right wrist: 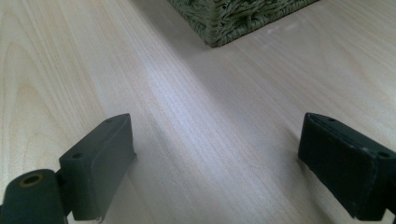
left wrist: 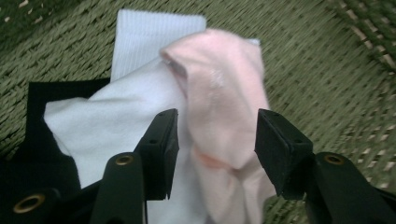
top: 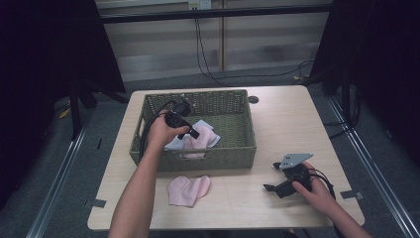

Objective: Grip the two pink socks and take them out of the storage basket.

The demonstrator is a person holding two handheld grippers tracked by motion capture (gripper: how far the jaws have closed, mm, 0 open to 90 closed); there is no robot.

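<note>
While both grippers' fingers gape, white sock (left wrist: pixel 116 116) crowds pink sock (left wrist: pixel 224 107) inside basket (top: pixel 198 159).

High overhead forward-down on table (top: pixel 277 124); two claw-mounted close-ups, all sharing the woven basket (top: pixel 237 148).

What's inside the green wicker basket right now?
In the green wicker basket a pale pink sock lies on a white sock, which overlaps a black cloth. Whatever lies beneath them is covered.
</note>
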